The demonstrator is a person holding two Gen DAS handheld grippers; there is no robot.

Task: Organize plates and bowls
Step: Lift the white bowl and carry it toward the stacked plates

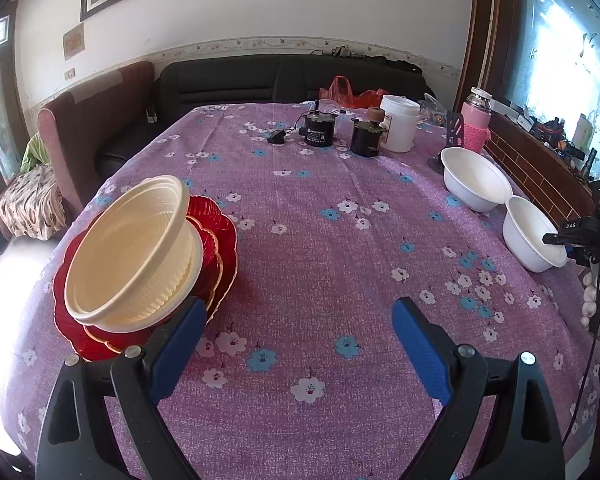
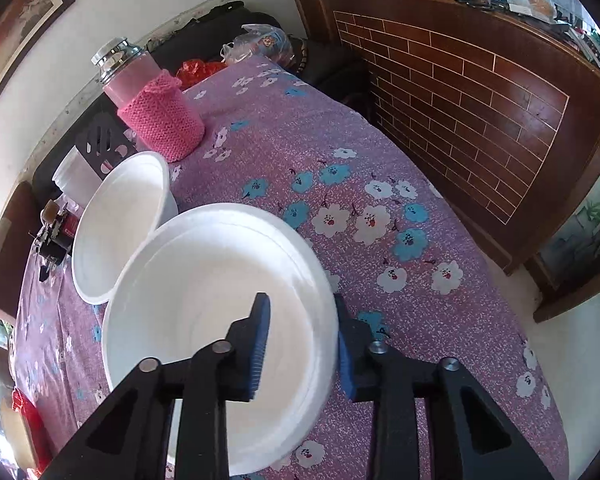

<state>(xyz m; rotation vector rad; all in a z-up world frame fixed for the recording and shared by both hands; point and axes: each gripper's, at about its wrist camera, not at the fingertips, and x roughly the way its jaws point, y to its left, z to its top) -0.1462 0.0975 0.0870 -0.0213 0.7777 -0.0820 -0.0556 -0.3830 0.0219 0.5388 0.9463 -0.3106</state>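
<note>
Two nested cream bowls (image 1: 132,252) sit tilted on stacked red plates (image 1: 220,236) at the table's left. My left gripper (image 1: 300,316) is open and empty, just right of that stack. Two white foam bowls stand at the table's right edge: a far one (image 1: 474,178) (image 2: 120,224) and a near one (image 1: 534,236) (image 2: 204,312). My right gripper (image 2: 300,308) (image 1: 556,238) straddles the near bowl's rim, one finger inside and one outside, closed on it.
A pink flask in a knitted sleeve (image 2: 156,108), a white tub (image 1: 398,122), two small black motors (image 1: 320,128) and red bags (image 1: 350,92) stand at the far end. A brick-pattern wooden cabinet (image 2: 480,100) runs along the table's right side. A floral purple cloth (image 1: 320,240) covers the table.
</note>
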